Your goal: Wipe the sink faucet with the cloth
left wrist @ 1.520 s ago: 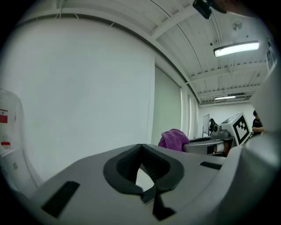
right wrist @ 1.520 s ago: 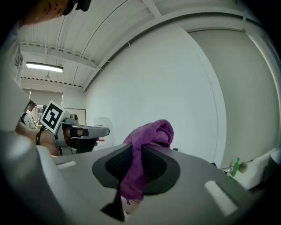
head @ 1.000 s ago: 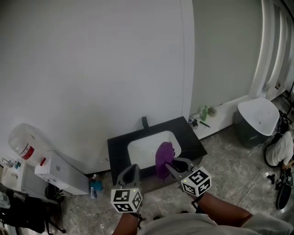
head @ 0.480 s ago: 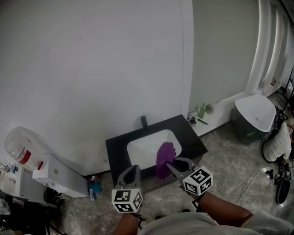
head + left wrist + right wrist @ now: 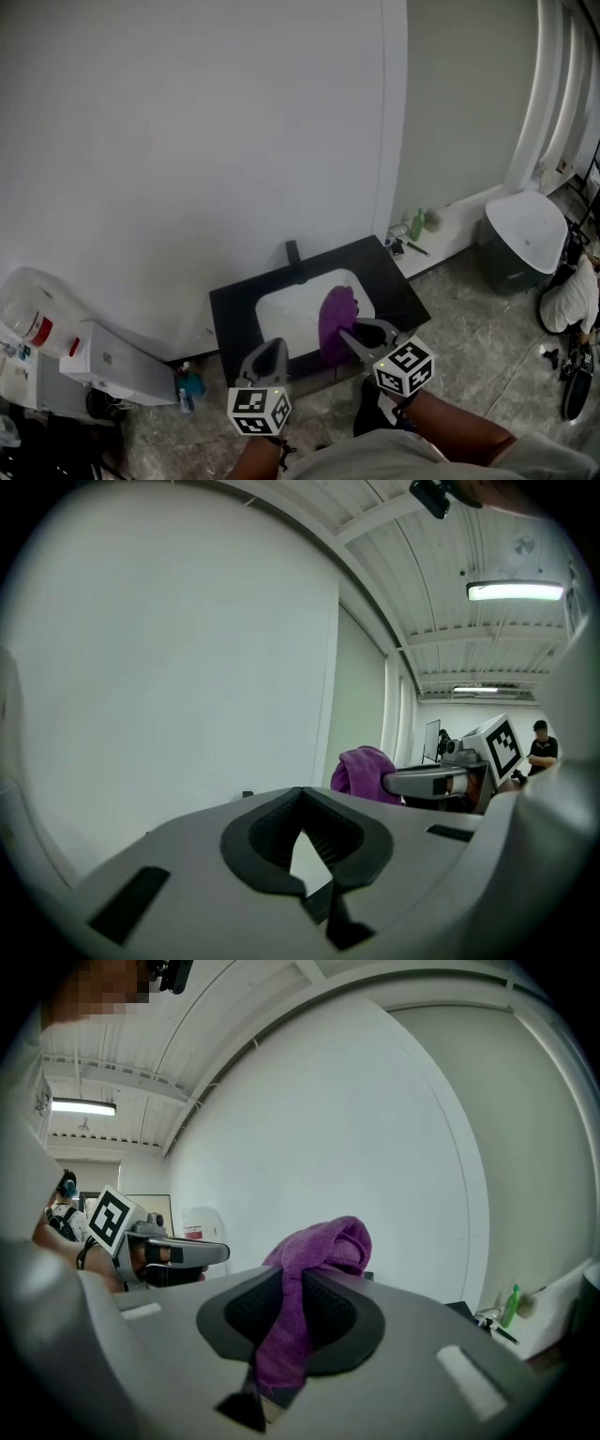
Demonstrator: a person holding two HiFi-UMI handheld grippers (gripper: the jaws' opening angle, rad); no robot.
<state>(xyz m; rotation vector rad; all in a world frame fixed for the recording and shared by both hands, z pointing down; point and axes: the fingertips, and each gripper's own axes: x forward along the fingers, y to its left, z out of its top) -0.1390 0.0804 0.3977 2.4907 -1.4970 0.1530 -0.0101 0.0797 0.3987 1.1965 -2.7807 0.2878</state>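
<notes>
Nearest, just short of the front edge of the black-topped sink (image 5: 403,291) with its white oval basin: grey two-jaw left gripper (image 5: 270,349), marker cube toward the person. Points at the front left part of the sink. Jaws pressed together at the tips, nothing between them.

Beside it, before the front right part of the sink: grey two-jaw right gripper (image 5: 349,333) on a bare forearm. Clamps a purple terry cloth (image 5: 335,319) between closed jaws. In the right gripper view, runs down between the dark pads and bunches into a rounded lump above the tips. In the head view, hangs over the front right part of the sink's basin, lower end reaching past the sink's front edge. Cannot tell whether touching the sink.

Farther, at the middle of the sink's back edge: short black faucet (image 5: 294,253), upright against the white wall, well apart from the cloth and from both grippers.

Left of the sink, on the floor: small blue bottle (image 5: 190,384), then a white box-shaped appliance (image 5: 117,361). Right of the sink, on a low white ledge: slim green bottle (image 5: 417,226) among small items. Farther right of the sink: round white tub (image 5: 525,234) on a dark base.
</notes>
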